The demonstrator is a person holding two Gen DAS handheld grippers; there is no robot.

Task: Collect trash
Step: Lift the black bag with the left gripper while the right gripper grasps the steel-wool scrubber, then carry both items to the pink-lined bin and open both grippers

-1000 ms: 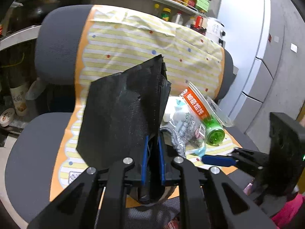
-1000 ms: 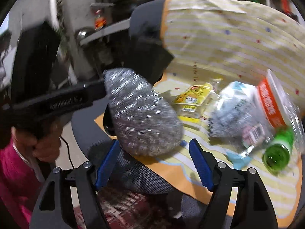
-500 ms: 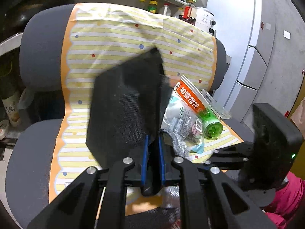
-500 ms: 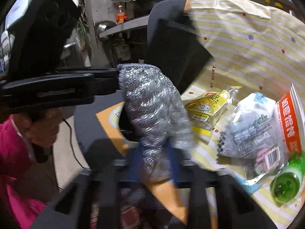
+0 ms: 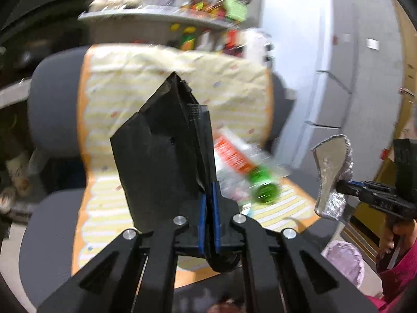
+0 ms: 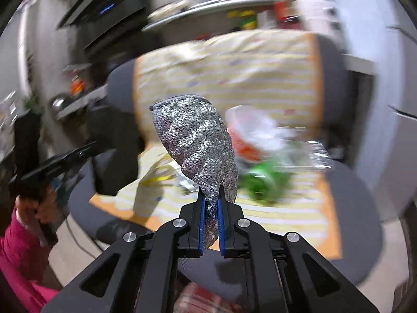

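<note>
Silver pouch (image 6: 198, 151) upright in right gripper (image 6: 210, 208)

Heavy motion blur in both views. Shelf (image 5: 161, 13) at the back: bottles (image 5: 190, 40) just colour smears, labels unreadable. Black bag (image 5: 166, 154) in left view hides much of the striped cloth (image 5: 234, 86) and whatever trash lies behind it. Orange-white packet (image 5: 232, 154) smeared, print illegible; green bottle (image 5: 264, 187) blurred too. Right view: silver mesh pouch (image 6: 195, 146) covers part of the trash pile; its lower end is lost between the fingers (image 6: 201, 224). Yellow packet (image 6: 159, 174) just a streak. Person's sleeve (image 6: 15, 255) cut off at the left edge.
</note>
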